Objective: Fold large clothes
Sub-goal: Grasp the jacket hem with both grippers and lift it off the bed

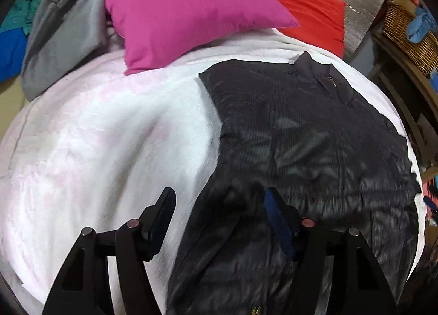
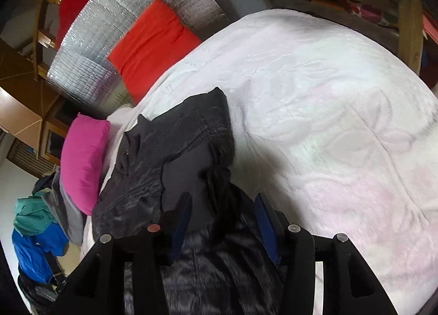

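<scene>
In the left wrist view, the left gripper (image 1: 219,202) stood open over the black jacket's (image 1: 314,134) near edge, pads pressing nothing. The jacket lay on the white blanket (image 1: 104,128), a pink pillow (image 1: 186,11) at eleven o'clock.

In the right wrist view, the right gripper (image 2: 223,213) had jacket fabric (image 2: 175,156) between its parted jaws; whether the pads gripped it could not be told.
</scene>
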Action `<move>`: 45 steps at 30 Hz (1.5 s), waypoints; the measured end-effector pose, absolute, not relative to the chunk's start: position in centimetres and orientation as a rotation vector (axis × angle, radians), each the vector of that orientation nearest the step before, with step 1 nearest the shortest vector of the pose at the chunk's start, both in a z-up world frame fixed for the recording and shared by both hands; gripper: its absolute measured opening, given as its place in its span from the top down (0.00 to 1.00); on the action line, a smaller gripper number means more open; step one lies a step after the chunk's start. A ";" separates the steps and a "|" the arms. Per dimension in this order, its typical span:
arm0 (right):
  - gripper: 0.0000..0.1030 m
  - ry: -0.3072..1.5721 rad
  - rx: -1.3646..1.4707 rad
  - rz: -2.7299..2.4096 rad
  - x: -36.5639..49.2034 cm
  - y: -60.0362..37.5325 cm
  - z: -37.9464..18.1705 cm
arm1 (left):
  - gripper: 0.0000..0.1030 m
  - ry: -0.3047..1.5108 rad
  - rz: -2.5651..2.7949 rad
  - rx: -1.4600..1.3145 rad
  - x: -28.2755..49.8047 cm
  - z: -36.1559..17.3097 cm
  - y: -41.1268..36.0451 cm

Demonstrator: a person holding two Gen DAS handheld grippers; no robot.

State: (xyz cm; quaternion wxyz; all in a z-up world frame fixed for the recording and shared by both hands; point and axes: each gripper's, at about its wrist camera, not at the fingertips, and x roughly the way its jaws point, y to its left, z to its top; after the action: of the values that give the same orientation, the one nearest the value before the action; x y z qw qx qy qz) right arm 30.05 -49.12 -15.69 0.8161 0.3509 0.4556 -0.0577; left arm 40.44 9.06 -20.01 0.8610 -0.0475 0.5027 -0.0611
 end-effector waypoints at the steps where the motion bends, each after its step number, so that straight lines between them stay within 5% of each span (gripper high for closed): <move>1: 0.48 0.969 0.746 -0.119 29.5 -49.0 -15.5 | 0.33 1.049 -0.125 -0.088 39.7 -19.9 9.4; 10: 0.35 0.923 0.782 -0.050 19.6 -47.7 -14.5 | 0.30 1.021 -0.116 -0.130 28.8 -19.6 14.8; 23: 0.30 1.089 0.853 0.009 8.7 -45.6 -18.8 | 0.25 1.157 -0.238 -0.319 17.4 -23.4 14.5; 39: 0.26 1.333 0.744 0.154 9.6 -35.7 -25.6 | 0.24 1.306 -0.255 -0.311 14.7 -27.4 12.5; 40: 0.27 1.326 0.703 0.146 9.6 -35.1 -25.6 | 0.24 1.312 -0.253 -0.316 14.7 -27.6 12.5; 44: 0.70 1.297 0.658 0.149 9.1 -34.6 -24.7 | 0.24 1.336 -0.242 -0.313 14.6 -28.5 12.3; 45: 0.74 1.276 0.648 0.156 9.0 -34.7 -24.0 | 0.24 1.335 -0.249 -0.310 14.5 -28.5 12.2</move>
State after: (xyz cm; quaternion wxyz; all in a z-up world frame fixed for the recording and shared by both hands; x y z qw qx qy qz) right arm 8.98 -34.66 -24.00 0.7521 0.2967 0.5842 0.0713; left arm 14.46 12.20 -28.53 0.7673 -0.1428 0.6147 -0.1145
